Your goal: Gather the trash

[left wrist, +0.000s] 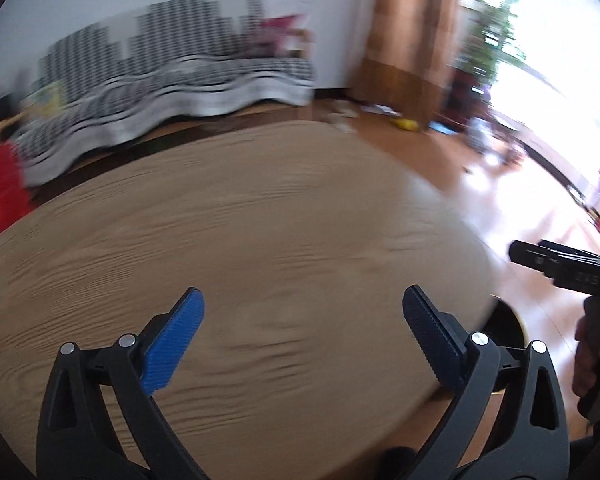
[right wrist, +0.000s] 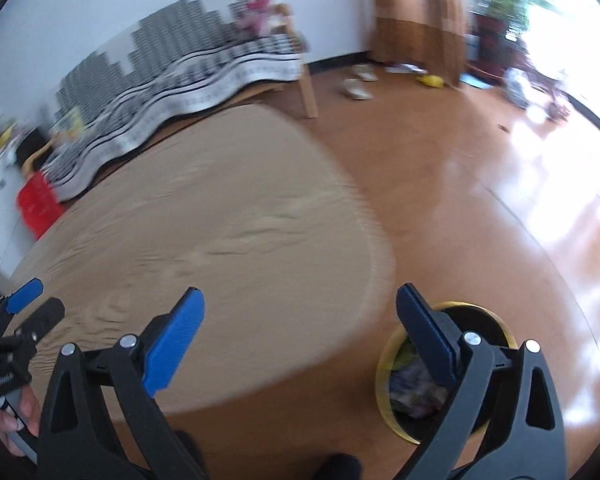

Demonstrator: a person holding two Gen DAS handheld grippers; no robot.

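Your left tongs (left wrist: pixel 302 310) are spread wide w/ nothing between the blue pads, over the round wooden desk (left wrist: pixel 260 208). Right tongs (right wrist: pixel 300 312) likewise spread and empty, straddling the desk edge. Trash bin (right wrist: pixel 392 376) stands upright on the floor just beside the desk, mouth up, gold rim, crumpled trash inside. Pics blurred.

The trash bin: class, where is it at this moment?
In the right wrist view the trash bin, black with a yellow rim, stands on the floor at lower right, just beyond the round table's edge, partly behind the right gripper's finger.
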